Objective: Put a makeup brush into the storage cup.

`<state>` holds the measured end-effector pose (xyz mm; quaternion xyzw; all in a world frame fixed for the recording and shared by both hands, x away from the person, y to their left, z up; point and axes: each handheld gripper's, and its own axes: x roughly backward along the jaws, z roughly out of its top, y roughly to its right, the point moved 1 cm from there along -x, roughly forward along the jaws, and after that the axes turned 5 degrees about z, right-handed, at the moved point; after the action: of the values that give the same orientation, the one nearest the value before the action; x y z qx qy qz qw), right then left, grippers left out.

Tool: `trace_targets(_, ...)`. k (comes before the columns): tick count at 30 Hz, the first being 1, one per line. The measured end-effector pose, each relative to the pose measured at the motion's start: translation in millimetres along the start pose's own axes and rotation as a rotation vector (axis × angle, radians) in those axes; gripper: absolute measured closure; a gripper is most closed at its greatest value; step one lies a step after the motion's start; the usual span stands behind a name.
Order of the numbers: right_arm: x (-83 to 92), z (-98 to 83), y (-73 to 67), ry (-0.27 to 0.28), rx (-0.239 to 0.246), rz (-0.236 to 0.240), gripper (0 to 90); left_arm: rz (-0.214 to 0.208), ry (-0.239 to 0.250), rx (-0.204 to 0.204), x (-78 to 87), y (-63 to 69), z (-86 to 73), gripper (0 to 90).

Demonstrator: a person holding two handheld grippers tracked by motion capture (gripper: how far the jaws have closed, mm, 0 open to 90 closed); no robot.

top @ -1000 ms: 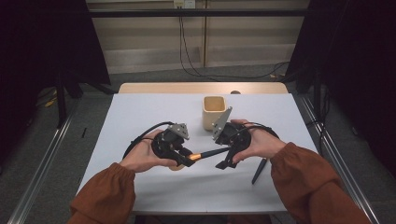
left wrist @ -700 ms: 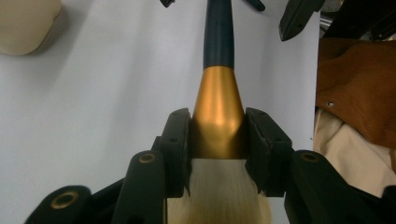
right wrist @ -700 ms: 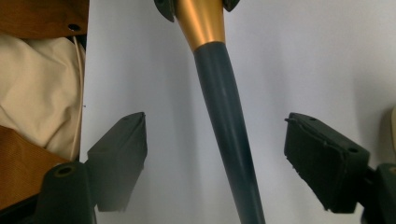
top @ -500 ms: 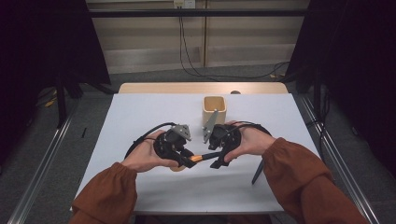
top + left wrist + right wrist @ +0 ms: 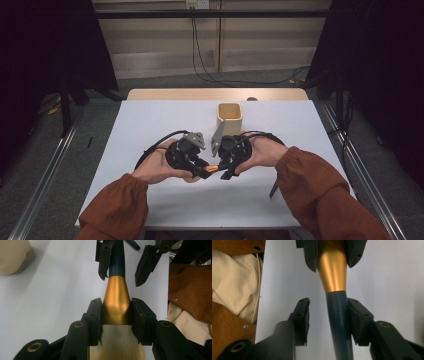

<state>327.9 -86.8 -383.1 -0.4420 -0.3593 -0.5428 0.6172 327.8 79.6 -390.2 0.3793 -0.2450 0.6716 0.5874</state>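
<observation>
So the brush [image 5: 117, 302] sits just below the middle of the high view, lying left to right between the two hands, over the white counter [image 5: 150, 120]. The left tool [image 5: 117, 312] is pinching its gold ferrule, bristles back toward that hand. The dark blue handle runs straight into the right tool [image 5: 329, 315], whose jaws have just been closing around it: one pad touches, the other still has a gap. Right hand's clearly nearer the handle.

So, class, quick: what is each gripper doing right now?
Left gripper: shut on the brush's gold ferrule.
Right gripper: open; its fingers have just been closing around the brush's dark handle, one touching, the other still apart.
</observation>
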Motion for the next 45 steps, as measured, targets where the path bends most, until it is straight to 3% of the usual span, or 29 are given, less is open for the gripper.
trace_targets(16, -9.1, -0.5, 5.1, 0.026, 0.018, -0.016, 72.5, -0.012, 0.010, 0.018, -2.7, -1.1, -2.1, 62.1)
trace_targets(22, -11.8, -0.9, 4.1, 0.009, 0.033, -0.011, 74.3, -0.015, 0.004, 0.010, -4.0, -2.0, -2.0, 62.0)
trace_targets(25, -11.6, -2.5, 4.8, 0.025, 0.044, -0.018, 74.6, -0.013, 0.011, 0.014, -3.6, -2.9, -1.7, 61.7)
trace_targets(34, -11.1, -7.2, 5.2, 0.032, 0.003, -0.007, 75.0, 0.004, 0.024, 0.017, -10.5, -3.3, -1.9, 59.6)
trace_targets(40, -9.1, -9.7, 4.8, 0.051, -0.005, -0.003, 75.1, 0.009, 0.026, 0.027, -14.0, -3.7, -3.2, 51.5)
trace_targets(43, -8.8, -11.4, 4.7, 0.041, -0.019, -0.004, 75.1, 0.028, 0.044, 0.044, -12.8, -4.8, -3.4, 38.4)
trace_targets(45, -9.3, -12.6, 5.5, 0.042, -0.021, -0.002, 75.1, 0.030, 0.058, 0.051, -12.1, -4.6, -4.2, 38.7)
